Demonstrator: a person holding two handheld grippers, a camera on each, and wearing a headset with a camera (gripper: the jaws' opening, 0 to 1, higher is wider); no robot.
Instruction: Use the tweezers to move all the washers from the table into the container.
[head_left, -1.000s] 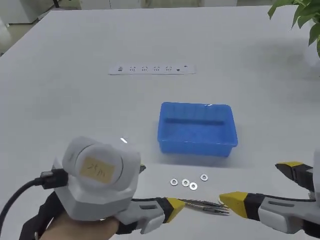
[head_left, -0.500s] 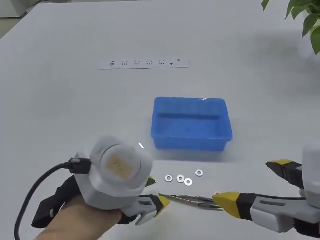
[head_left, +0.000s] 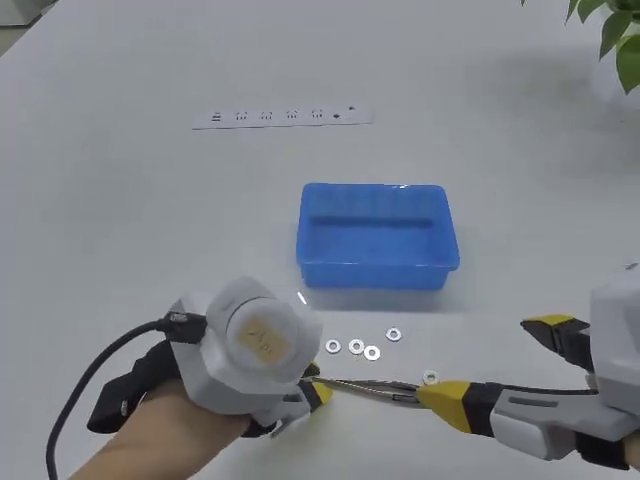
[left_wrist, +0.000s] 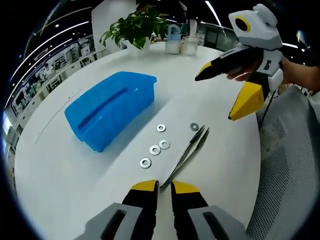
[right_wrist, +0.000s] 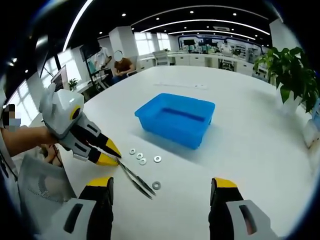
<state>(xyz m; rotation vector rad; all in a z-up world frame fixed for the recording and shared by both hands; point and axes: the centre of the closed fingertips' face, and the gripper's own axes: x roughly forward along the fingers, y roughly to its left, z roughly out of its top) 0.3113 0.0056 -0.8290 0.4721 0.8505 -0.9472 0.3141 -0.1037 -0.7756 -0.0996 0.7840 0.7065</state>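
Table (head_left: 120, 220): white and matte; everything noted below sits on it.

Container (head_left: 377, 272): blue, rectangular and open-topped. It stands at mid-table, on the far side of the washers.

Right gripper (right_wrist: 162, 182): you hold it near right. Its jaws are spread wide, with nothing between them.

Left gripper (left_wrist: 165, 187): you hold it near left. Its jaws are drawn narrow and clamp the joined end of the tweezers.

Tweezers (head_left: 370, 388): the long axis runs left to right, on the near side of the washers. The joined end is at the left in your left gripper, and the points face right. They are slim, bare silver metal, with the two arms slightly parted toward the points. I cannot tell whether they rest on the table or hang just above it.

Washers (head_left: 356, 346): five small, flat silver rings, all on the table. Four lie in a loose row between the container and the tweezers. The fifth lies apart to the right, just beside the tweezer points.
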